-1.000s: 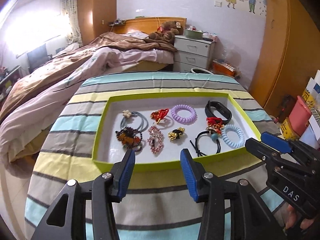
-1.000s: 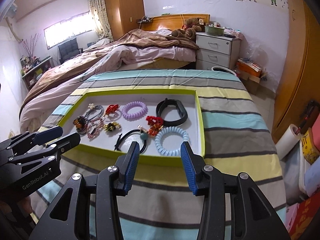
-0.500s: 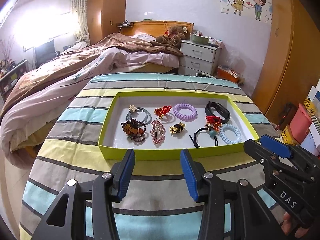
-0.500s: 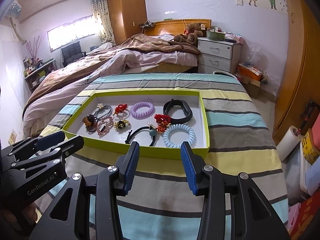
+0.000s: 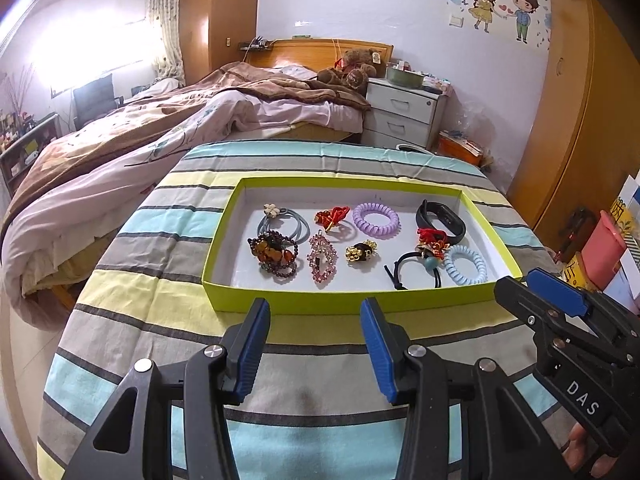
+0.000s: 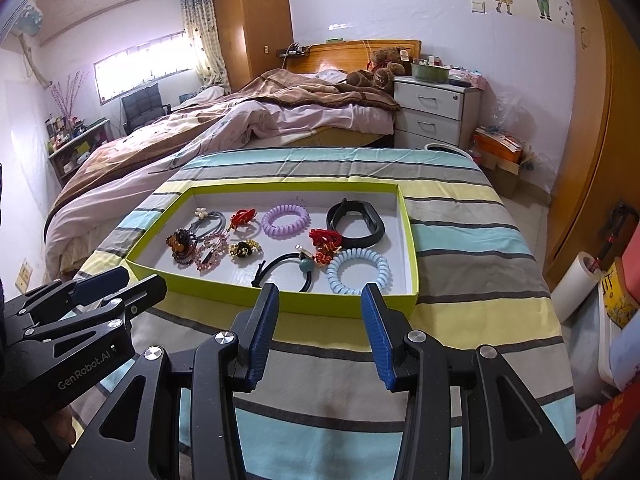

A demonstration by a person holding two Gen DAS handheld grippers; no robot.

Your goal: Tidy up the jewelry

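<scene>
The left gripper (image 5: pixel 315 312) fills the bottom centre of its own view, its blue-padded fingers (image 5: pixel 256 340) spread wide with nothing between them, poised over the striped cloth (image 5: pixel 160 312) just short of the near wall of the lime-green tray (image 5: pixel 340 302). The right gripper (image 6: pixel 319 296) sits likewise at the bottom centre of its view, jaws wide and empty, its tips in line with the tray's near right corner. Each gripper also shows in the other's camera: the right one at the lower right of the left view, the left one at the lower left of the right view, both beside the tray and apart from it.

All the jewelry lies inside the tray, in the middle of both frames. In the left view, a dark beaded bracelet (image 5: pixel 274 254) is at the near left, with grey hair ties (image 5: pixel 286 222) carrying a cream flower just behind it. A pink crystal clip (image 5: pixel 321 261) lies to its right, then a small gold-and-black charm (image 5: pixel 361 252). A red knotted ornament (image 5: pixel 332 216) and a purple coil hair tie (image 5: pixel 376 220) sit toward the far wall. At the right are a black wristband (image 5: pixel 440 222), a red tasselled piece (image 5: pixel 432 240), a black cord tie with a teal bead (image 5: pixel 418 266), and a pale blue coil hair tie (image 5: pixel 466 266) at the near right.

A bed (image 5: pixel 180 120) with rumpled covers fills the upper left, and a white nightstand (image 5: pixel 404 114) stands at upper centre.
</scene>
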